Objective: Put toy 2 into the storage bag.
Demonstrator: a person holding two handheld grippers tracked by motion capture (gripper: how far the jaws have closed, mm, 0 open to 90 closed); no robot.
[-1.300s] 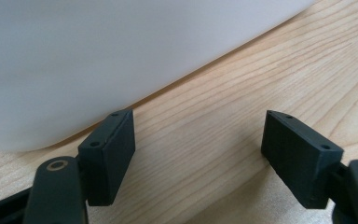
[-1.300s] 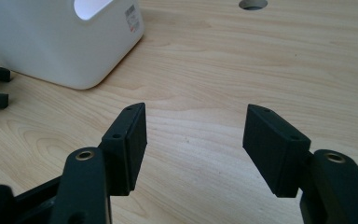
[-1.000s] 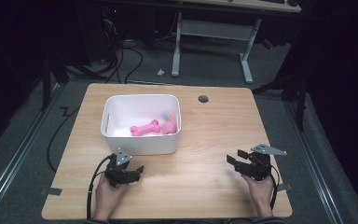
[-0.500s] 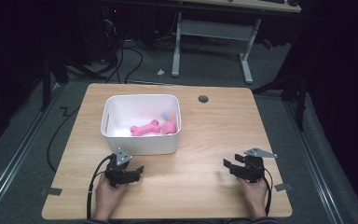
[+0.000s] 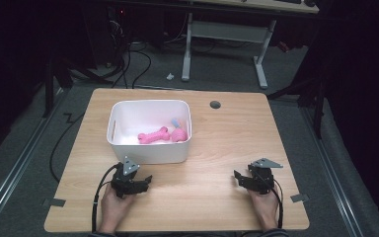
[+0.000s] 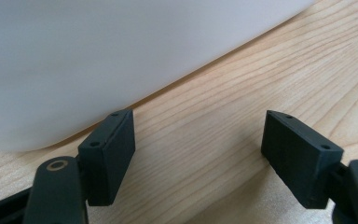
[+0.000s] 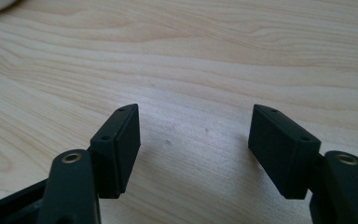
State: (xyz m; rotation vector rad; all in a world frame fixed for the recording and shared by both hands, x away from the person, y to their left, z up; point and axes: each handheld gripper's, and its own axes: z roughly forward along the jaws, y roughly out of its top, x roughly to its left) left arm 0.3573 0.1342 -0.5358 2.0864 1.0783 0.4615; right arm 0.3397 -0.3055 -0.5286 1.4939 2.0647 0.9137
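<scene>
Both grippers' fingers [image 6: 114, 149] gape beside white bin [image 5: 148, 148].

My bench [image 5: 217, 148] is pale wood with a smooth, matt grain. On it, the white tub [image 5: 150, 150] looks like satin plastic. My left hand-held gripper [image 6: 198, 154], beside that tub, has matt black plastic pads with brass-coloured rivets.

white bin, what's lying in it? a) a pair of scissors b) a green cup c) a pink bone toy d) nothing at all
c: the high view shows a pink bone toy lying on the floor of the white bin, with a rounder pink piece beside it at the right wall.
</scene>
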